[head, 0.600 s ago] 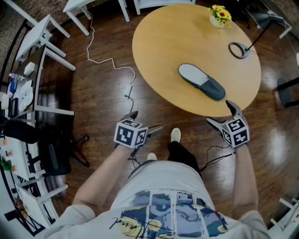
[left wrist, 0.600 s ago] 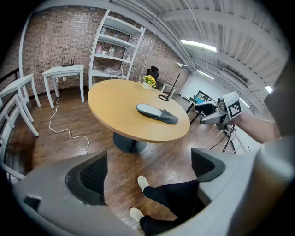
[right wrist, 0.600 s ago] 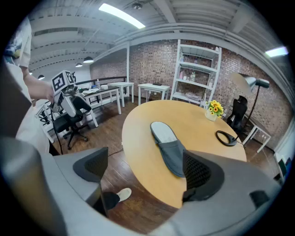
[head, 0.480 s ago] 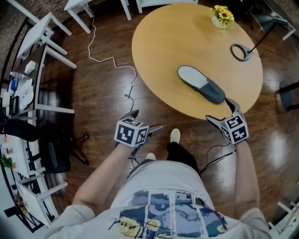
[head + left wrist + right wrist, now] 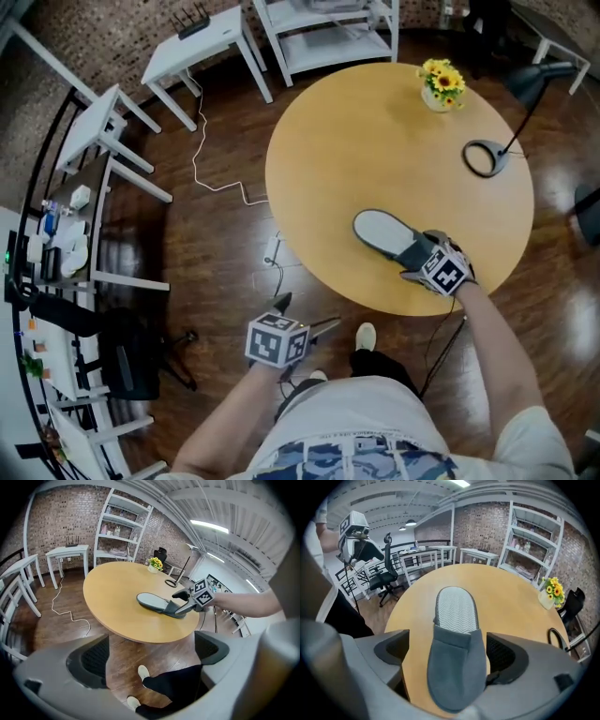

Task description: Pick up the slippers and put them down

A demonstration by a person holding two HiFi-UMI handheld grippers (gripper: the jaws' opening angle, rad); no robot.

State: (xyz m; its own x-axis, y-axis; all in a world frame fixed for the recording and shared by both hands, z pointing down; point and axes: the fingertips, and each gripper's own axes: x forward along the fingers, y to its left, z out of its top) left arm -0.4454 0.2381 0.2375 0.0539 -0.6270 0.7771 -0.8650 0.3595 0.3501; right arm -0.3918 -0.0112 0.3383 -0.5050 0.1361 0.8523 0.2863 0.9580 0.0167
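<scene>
The slipper point(image 5: 386, 236) lies flat on the round bench point(image 5: 356, 141), near the person's edge, with its toe toward the right tool point(image 5: 413, 260). That tool stands wide, one jaw on each side of the covered toe, lined up for a grip across its width. The pads appear not yet to touch it. The left tool point(image 5: 307, 314) hangs wide and empty over the floor point(image 5: 216, 253), clear of the work. Half a second earlier the right tool was short of the slipper; it has since advanced over the toe.
</scene>
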